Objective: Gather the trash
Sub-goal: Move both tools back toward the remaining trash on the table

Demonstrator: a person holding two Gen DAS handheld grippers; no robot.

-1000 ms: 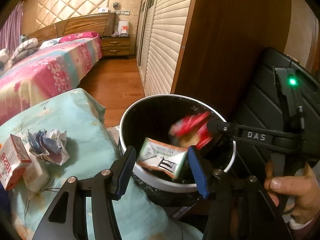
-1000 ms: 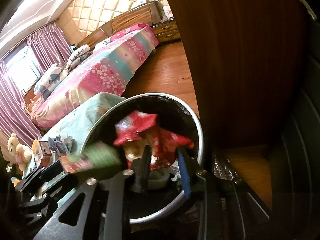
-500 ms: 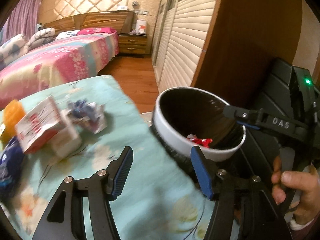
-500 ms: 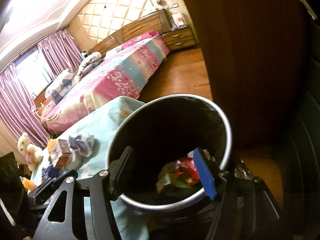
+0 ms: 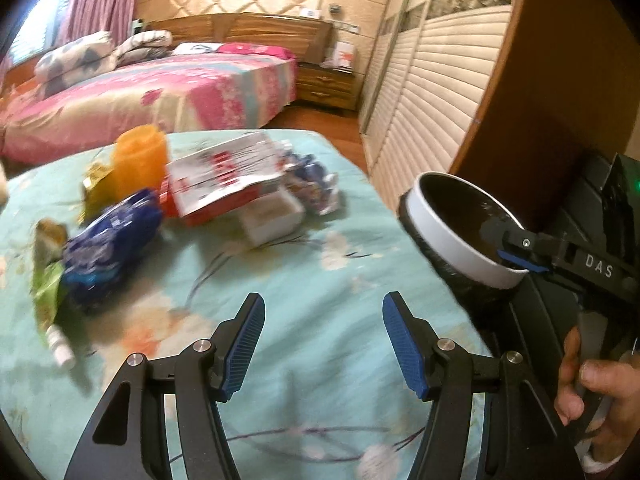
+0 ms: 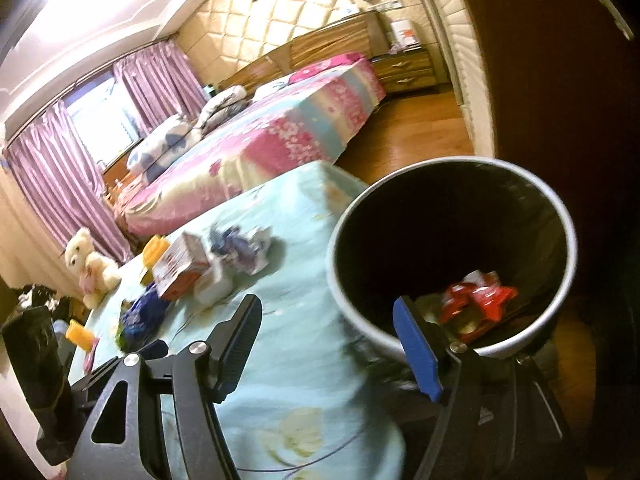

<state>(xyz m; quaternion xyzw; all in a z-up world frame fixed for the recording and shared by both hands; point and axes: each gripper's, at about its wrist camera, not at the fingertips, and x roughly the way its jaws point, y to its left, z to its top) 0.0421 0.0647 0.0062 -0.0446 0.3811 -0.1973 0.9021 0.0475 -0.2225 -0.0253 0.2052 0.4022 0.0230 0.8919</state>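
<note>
Bin point(image 6: 452, 256) right of table point(image 5: 304, 280), trash pile point(image 5: 188, 196) on table

glossy white bin point(image 6: 452, 264), floral cloth cover point(image 5: 304, 280), ribbed blue fingers point(image 5: 402, 346), crumpled paper point(image 5: 312, 182).

Round white-rimmed bin point(image 6: 452, 264), black liner, upright just beside teal-covered table point(image 5: 320, 280); red wrapper point(image 6: 476, 296) inside. On table, clustered: red-and-white carton point(image 5: 224, 184), small white box point(image 5: 272, 220), crumpled paper point(image 5: 312, 180), blue packet point(image 5: 108, 244), orange cup point(image 5: 140, 156).
</note>
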